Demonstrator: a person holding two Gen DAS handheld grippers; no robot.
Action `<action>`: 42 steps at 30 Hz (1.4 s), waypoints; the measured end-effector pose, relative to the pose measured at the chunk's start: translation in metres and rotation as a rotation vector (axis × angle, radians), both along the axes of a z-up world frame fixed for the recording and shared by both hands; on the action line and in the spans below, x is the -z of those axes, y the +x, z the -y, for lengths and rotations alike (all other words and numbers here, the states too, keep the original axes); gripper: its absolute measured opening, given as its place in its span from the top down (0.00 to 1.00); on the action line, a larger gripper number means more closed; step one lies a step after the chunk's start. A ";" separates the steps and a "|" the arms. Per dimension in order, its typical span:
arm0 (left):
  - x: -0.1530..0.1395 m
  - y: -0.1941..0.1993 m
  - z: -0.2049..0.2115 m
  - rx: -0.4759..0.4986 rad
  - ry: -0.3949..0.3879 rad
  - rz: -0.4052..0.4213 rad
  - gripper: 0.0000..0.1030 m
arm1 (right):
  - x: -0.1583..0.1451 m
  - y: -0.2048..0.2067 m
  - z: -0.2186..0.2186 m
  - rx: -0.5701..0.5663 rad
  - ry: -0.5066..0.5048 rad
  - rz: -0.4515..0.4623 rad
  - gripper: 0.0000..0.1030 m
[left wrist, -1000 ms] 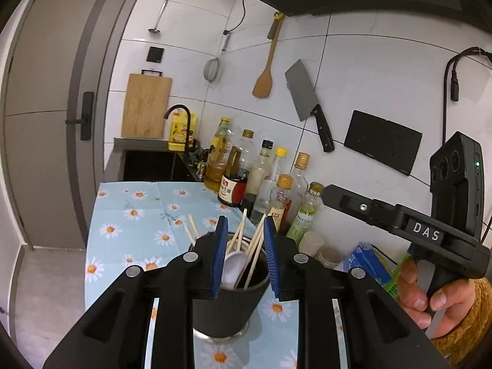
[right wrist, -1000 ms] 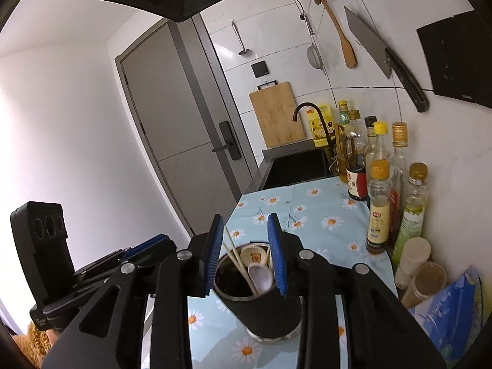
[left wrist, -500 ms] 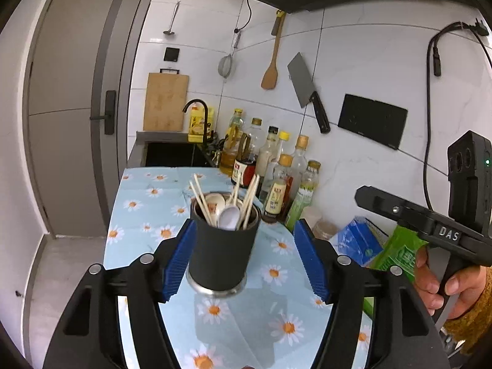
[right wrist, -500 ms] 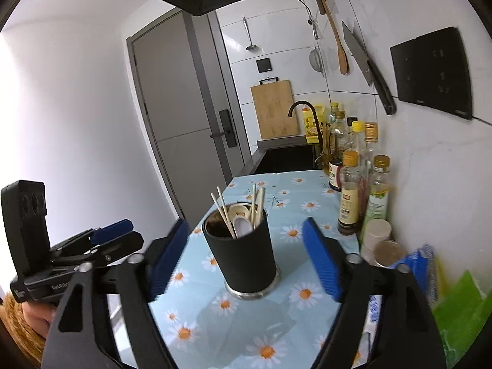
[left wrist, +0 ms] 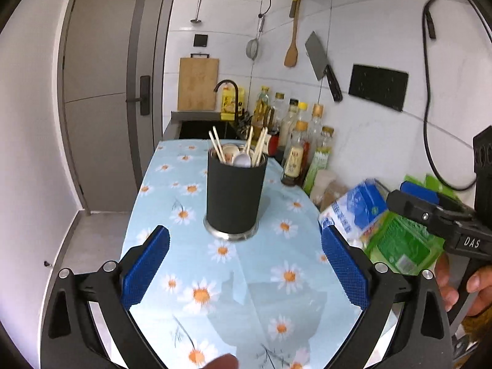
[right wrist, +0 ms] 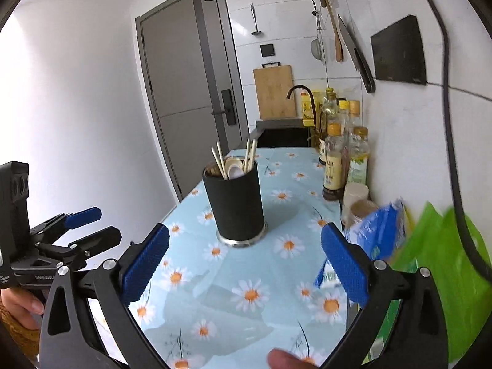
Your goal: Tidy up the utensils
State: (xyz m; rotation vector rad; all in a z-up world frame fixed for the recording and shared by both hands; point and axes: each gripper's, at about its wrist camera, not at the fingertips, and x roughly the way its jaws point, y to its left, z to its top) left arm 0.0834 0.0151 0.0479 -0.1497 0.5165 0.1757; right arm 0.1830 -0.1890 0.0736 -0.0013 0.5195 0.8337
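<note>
a tall black cylindrical utensil holder (left wrist: 235, 195) with wooden chopsticks (left wrist: 216, 147) and white spoons (left wrist: 243, 160) stands upright on the daisy-print blue counter (left wrist: 190, 276), well apart from the left gripper (left wrist: 244, 272) and right gripper (right wrist: 244, 269), both spread wide, holding nothing.

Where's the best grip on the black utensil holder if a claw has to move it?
Likely the plain cylindrical wall of the black utensil holder, about mid-height, pads on opposite sides, coming in level from the near side. It stands upright on the daisy tablecloth; chopsticks and spoons fill the mouth, so a top approach is blocked. The open left claw looks wide enough.
</note>
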 end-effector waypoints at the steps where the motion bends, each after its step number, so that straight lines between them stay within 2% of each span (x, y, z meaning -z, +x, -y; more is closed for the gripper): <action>1: 0.003 -0.004 0.003 -0.006 -0.002 -0.008 0.07 | 0.003 -0.003 0.004 -0.003 -0.005 -0.012 0.05; 14: 0.029 -0.037 0.030 -0.081 -0.019 -0.095 0.07 | 0.034 -0.034 0.028 -0.036 -0.050 -0.076 0.05; 29: 0.051 -0.036 0.042 -0.055 -0.055 -0.147 0.07 | 0.057 -0.041 0.035 -0.014 -0.081 -0.125 0.05; 42: 0.054 -0.038 0.051 -0.023 -0.038 -0.150 0.07 | 0.066 -0.046 0.037 0.000 -0.077 -0.150 0.05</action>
